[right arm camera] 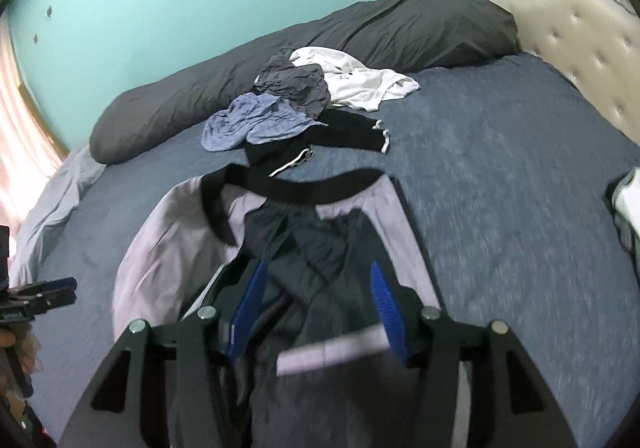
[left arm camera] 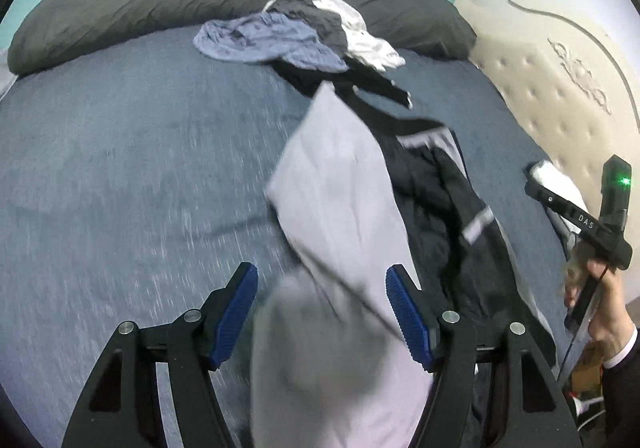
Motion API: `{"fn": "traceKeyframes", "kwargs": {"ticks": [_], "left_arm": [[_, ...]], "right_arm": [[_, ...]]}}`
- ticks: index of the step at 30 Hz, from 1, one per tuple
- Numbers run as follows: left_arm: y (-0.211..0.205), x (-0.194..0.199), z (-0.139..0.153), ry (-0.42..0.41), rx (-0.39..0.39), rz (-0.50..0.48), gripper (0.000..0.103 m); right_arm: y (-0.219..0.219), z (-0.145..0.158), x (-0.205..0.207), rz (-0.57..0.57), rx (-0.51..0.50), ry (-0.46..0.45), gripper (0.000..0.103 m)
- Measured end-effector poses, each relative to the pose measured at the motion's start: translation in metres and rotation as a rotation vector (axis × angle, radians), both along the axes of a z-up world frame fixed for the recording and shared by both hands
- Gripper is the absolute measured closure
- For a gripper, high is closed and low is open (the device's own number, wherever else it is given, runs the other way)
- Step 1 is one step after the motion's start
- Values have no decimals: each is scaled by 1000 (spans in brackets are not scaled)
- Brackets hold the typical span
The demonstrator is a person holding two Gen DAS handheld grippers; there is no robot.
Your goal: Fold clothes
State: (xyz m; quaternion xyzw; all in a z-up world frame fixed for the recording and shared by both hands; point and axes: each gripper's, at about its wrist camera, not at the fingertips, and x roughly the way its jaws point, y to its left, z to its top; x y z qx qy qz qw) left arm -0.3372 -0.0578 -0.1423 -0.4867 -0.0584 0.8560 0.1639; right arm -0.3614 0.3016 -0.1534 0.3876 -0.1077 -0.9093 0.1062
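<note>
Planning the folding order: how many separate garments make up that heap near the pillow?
4 that I can tell: a blue one at the left, a dark grey one on top, a white one at the right, a black one in front. More may lie underneath.

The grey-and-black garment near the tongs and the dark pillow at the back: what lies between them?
A heap of unfolded clothes, seen in both views.
</note>
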Motion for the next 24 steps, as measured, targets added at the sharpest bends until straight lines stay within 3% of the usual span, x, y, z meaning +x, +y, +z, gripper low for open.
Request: {"fn": "traceKeyframes", "kwargs": {"ticks": [10, 17, 24], "left_arm": [[32, 48, -29, -47, -32, -5, 32], [58, 43, -38, -49, -53, -1, 32], [74, 30, -48, -53, -55, 17, 32]], "right_arm": [[-8, -32, 84, 6, -72, -20, 45], [-12, -59, 106, 18, -73, -53, 43], [-3, -67, 106, 20, -78, -48, 42]]}}
